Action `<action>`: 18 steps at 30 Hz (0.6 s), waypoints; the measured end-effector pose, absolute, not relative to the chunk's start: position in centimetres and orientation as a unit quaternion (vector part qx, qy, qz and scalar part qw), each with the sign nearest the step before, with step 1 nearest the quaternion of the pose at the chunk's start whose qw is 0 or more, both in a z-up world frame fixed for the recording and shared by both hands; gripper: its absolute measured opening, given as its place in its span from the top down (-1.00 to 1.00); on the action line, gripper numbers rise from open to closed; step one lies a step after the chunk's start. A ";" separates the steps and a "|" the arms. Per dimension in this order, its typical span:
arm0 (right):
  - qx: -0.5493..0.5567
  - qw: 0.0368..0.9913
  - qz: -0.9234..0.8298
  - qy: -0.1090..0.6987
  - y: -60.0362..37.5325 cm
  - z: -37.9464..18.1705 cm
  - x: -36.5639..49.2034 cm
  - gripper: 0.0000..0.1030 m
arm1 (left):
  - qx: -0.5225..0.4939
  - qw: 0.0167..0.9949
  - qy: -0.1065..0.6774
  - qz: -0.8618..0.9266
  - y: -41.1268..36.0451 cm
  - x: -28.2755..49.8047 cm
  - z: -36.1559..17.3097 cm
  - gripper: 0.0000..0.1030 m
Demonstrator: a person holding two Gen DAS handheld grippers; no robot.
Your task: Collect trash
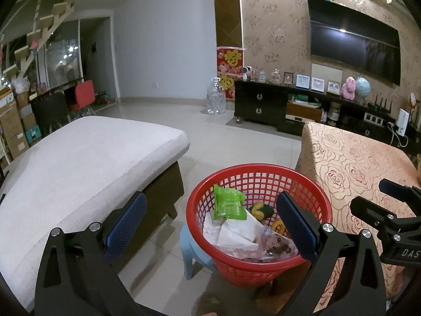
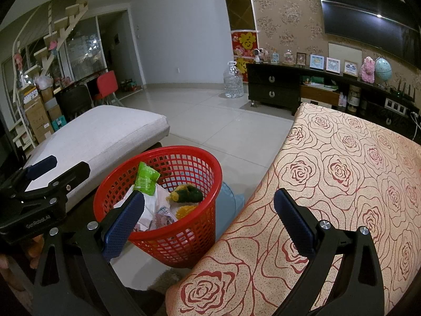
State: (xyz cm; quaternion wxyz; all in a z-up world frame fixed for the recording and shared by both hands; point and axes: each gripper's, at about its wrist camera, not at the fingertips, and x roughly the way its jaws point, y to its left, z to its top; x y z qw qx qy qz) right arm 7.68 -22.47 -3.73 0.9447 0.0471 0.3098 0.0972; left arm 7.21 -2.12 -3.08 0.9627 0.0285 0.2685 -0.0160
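A red mesh basket (image 1: 252, 175) stands on a light blue plastic stool (image 1: 193, 250) between a sofa and a table. It holds a green wrapper (image 1: 227, 202), white crumpled paper (image 1: 236, 233), a pink printed packet (image 1: 276, 245) and yellow-green pieces (image 1: 260, 209). My left gripper (image 1: 210, 223) is open and empty, just above and in front of the basket. My right gripper (image 2: 209, 221) is open and empty, spanning the basket's (image 2: 184, 239) right side and the table edge; the green wrapper (image 2: 144, 179) shows inside the basket.
A grey cushioned sofa seat (image 1: 86, 166) lies left of the basket. A table with a rose-patterned cloth (image 2: 342, 184) is on the right. A dark TV cabinet (image 1: 289, 105), a large water jug (image 1: 216, 97) and tiled floor (image 2: 223, 126) lie beyond.
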 end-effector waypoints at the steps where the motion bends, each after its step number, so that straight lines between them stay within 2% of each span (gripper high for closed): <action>1: 0.047 0.945 0.097 0.310 -22.5 -3.7 7.7 -0.86 | 0.029 0.963 0.269 -0.016 -2.1 7.2 -3.1 -0.85; 18: 0.045 0.944 0.098 0.311 -22.4 -3.8 7.6 -0.86 | 0.030 0.962 0.270 -0.016 -2.3 7.4 -3.0 -0.85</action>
